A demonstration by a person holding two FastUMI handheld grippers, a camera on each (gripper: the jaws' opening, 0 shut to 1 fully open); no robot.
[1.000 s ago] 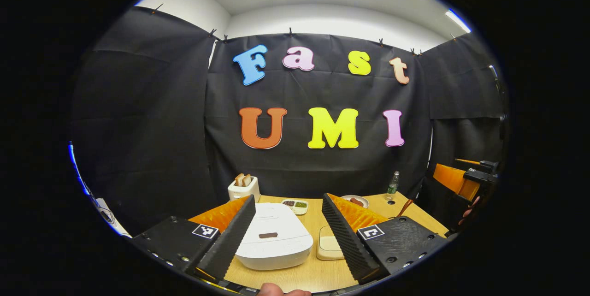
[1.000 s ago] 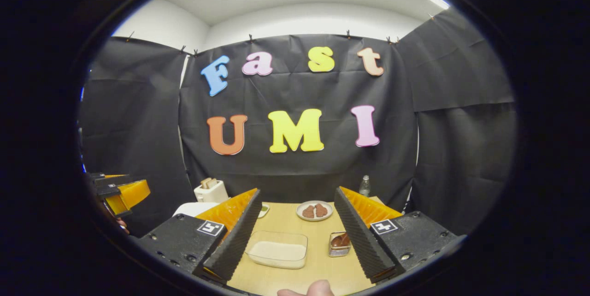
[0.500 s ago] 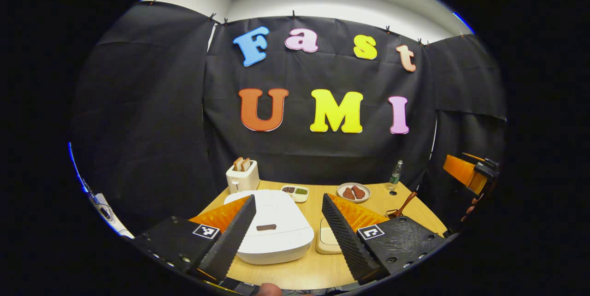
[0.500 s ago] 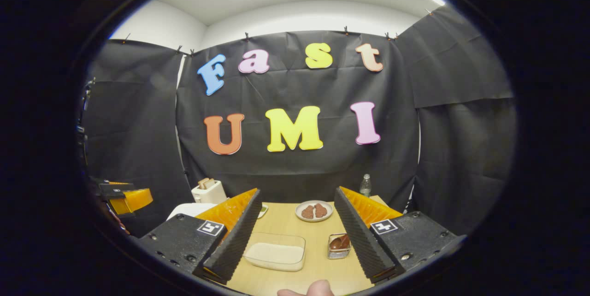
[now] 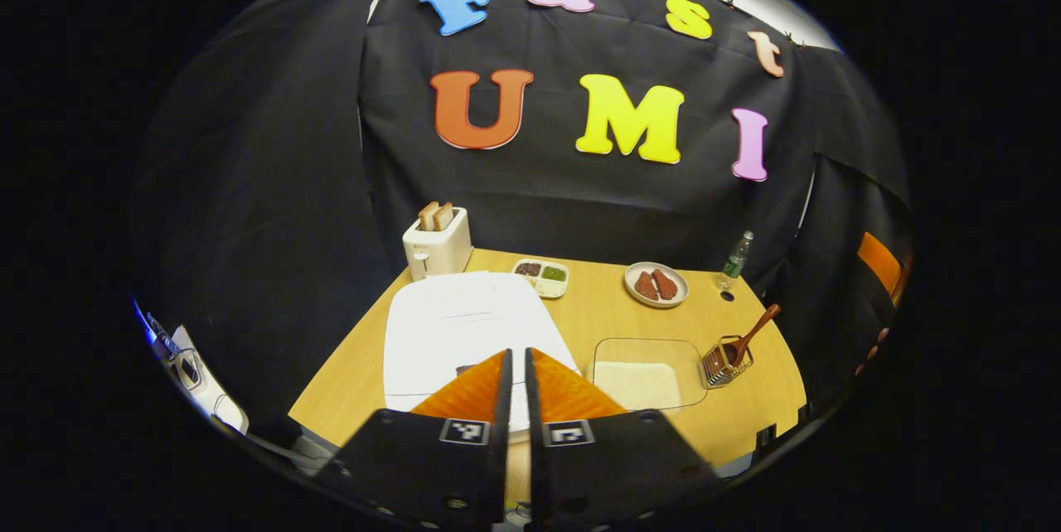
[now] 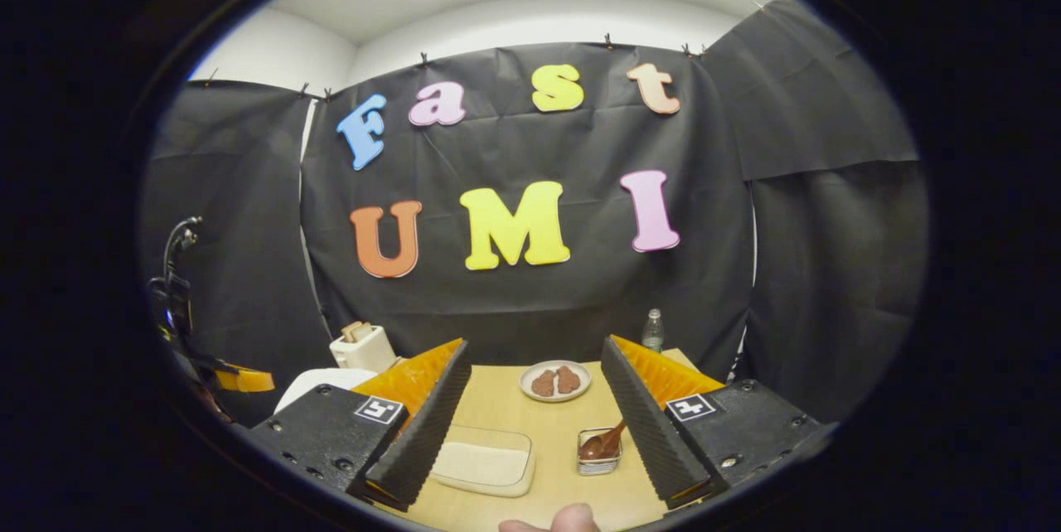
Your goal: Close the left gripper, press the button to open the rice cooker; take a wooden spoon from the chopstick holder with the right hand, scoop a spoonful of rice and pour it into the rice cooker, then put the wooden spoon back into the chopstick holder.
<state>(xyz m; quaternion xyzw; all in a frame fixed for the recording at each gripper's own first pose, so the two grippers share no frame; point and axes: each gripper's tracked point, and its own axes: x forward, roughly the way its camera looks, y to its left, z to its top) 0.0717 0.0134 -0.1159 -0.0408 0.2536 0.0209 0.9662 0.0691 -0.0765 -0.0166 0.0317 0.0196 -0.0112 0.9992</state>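
In the left gripper view, my left gripper [image 5: 518, 355] is shut with nothing between its fingers, hovering above the front of the closed white rice cooker [image 5: 460, 321]; its fingers hide the lid button. To the right stand a glass container of rice [image 5: 646, 366] and a wire chopstick holder [image 5: 723, 360] with the wooden spoon [image 5: 753, 331] leaning in it. My right gripper [image 6: 536, 346] is open and holds nothing, back from the rice container [image 6: 485, 466] and the chopstick holder [image 6: 597, 456], where the spoon [image 6: 605, 441] rests. The rice cooker [image 6: 319, 383] shows at the left.
At the back of the wooden table [image 5: 597, 312] are a toaster [image 5: 437, 246] with bread, a small two-part dish [image 5: 540, 273], a plate of meat [image 5: 656, 283] and a bottle [image 5: 736, 254]. A thumb [image 6: 555, 519] shows at the bottom of the right gripper view.
My left gripper has gone from open to shut and has risen, tilting down over the rice cooker. The right gripper has stayed open and barely shifted.
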